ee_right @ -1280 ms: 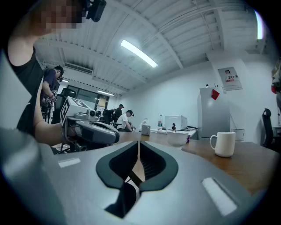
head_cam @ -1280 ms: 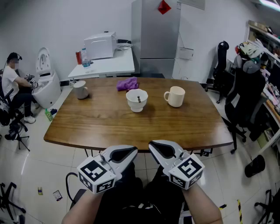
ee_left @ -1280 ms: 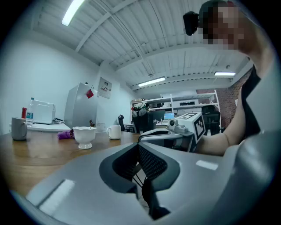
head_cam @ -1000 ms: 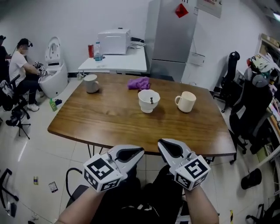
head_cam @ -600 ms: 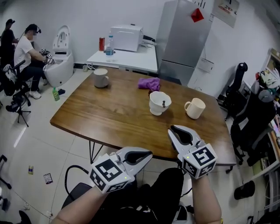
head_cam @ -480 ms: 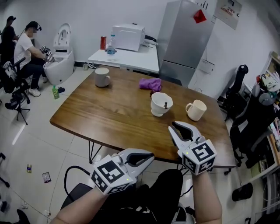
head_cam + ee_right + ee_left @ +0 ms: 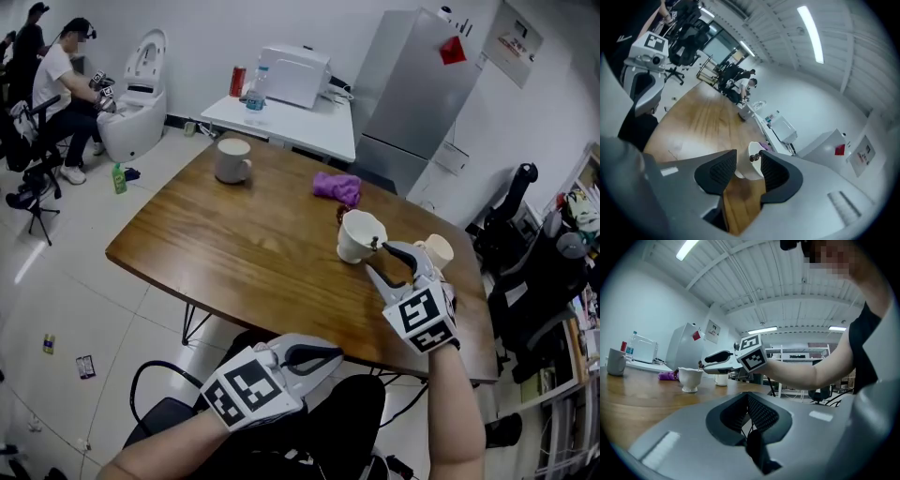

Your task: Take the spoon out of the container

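Observation:
A white footed cup (image 7: 357, 234) stands on the wooden table (image 7: 244, 244), with a spoon in it whose dark handle end (image 7: 374, 246) sticks out over the rim. My right gripper (image 7: 397, 262) reaches over the table to the cup. Its jaws are opening, and nothing is pressed between them. In the right gripper view the cup (image 7: 746, 164) and the spoon's knob (image 7: 753, 158) show in the gap at the fingertips of my right gripper (image 7: 747, 169). My left gripper (image 7: 322, 354) hangs low before the table edge, shut and empty. The left gripper view shows the cup (image 7: 690, 379).
A grey mug (image 7: 232, 159) stands at the far left of the table, a purple cloth (image 7: 337, 187) behind the cup, and a cream mug (image 7: 435, 250) to its right. Office chairs (image 7: 525, 272) crowd the right side. People (image 7: 66, 75) sit far left.
My right gripper has gone forward from the table's near edge up to the cup, and its jaws have spread apart. The left gripper stayed low and shut.

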{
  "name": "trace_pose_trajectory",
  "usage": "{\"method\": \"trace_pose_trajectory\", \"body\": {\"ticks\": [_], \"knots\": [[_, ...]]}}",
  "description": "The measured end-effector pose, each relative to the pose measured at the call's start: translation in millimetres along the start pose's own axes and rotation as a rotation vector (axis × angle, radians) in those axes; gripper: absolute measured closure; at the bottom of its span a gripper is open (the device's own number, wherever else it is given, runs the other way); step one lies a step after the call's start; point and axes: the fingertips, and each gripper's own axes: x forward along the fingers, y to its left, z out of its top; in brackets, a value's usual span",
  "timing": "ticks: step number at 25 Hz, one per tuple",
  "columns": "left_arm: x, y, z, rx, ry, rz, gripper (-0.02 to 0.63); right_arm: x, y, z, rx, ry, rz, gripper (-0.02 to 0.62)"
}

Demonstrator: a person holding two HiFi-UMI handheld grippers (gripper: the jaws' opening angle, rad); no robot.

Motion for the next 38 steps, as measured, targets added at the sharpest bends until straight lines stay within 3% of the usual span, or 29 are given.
{"method": "trace_pose_trajectory", "body": {"ticks": [10, 14, 17, 33, 38], "knots": [[-3.4, -0.7, -7.4, -0.026, 0.004, -0.034, 0.594, 27.6, -15.3, -12.8, -0.491, 0.219, 0.043, 0.393], [-5.7, 0.8, -10.6, -0.03, 0.011, -0.033, 0.594, 35.6, -9.2, -11.8, -0.584, 0.244, 0.098, 0.391], [-6.6, 2.7, -11.4, -0.031, 0.012, -0.029, 0.594, 35.7, -5.1, -10.9, -0.64, 0.246, 0.083, 0.448], [4.0, -6.6, -16.8, -0.023, 0.043, -0.049, 0.594, -20.1, -31.9, 24.2, -0.565, 0.107, -0.137, 0.449], [8.2, -11.8, -18.3, -0.011, 0.057, -0.057, 0.594, -42.5, -40.4, 29.6, -0.494, 0.05, -0.201, 0.449]]}}
